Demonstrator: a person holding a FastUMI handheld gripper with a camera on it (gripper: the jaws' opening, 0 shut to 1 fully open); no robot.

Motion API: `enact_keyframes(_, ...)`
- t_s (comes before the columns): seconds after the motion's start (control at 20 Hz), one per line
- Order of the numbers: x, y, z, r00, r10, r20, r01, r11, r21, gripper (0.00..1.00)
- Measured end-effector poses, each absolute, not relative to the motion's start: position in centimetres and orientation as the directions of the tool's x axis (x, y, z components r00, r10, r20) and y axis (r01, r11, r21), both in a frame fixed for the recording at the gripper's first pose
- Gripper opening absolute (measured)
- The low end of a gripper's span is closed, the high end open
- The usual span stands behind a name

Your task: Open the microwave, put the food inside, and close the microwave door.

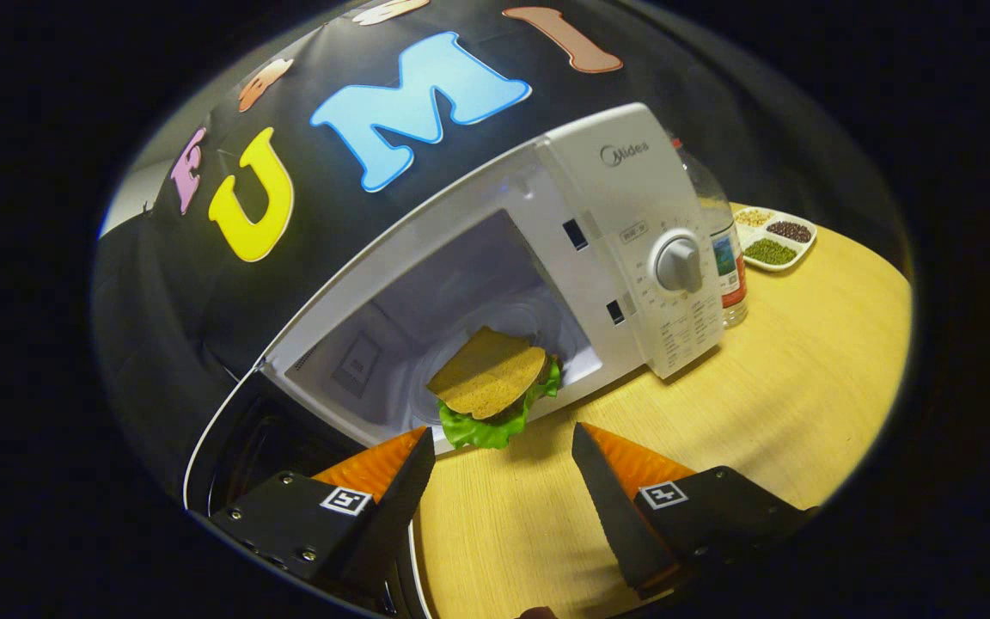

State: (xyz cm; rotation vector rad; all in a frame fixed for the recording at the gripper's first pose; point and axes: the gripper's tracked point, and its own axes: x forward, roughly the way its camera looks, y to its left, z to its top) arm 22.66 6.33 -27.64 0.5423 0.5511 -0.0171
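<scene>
1. Sandwich (pixel 491 378) of brown bread and green lettuce, centre of the frame, lying at the front lip of the microwave's (pixel 546 258) cavity, lettuce edge overhanging the sill.
2. Just ahead of the gripper (pixel 504 468), fingers spread wide, holding nothing, apart from the food.
3. Door (pixel 237 447) swung open at lower left, beside the left finger.
4. Judged: placing step nearly done, closing not yet begun.
5. Next, probably: nudge food deeper so the door clears, then reach round the door's outer edge and push it shut.
6. Farther right on the wooden table (pixel 804 387): bottle (pixel 723 249), divided dish of beans (pixel 774 236).
</scene>
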Motion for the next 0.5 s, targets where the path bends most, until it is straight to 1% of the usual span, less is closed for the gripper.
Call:
enact_keyframes(0.2, 18.5, 6.2, -24.6, 0.878, 0.129, -0.462, 0.077, 0.913, 0.401, 0.97)
enact_keyframes(0.5, 12.3, 9.2, -20.4, 0.904, 0.183, -0.386, -0.075, 0.958, 0.277, 0.97)
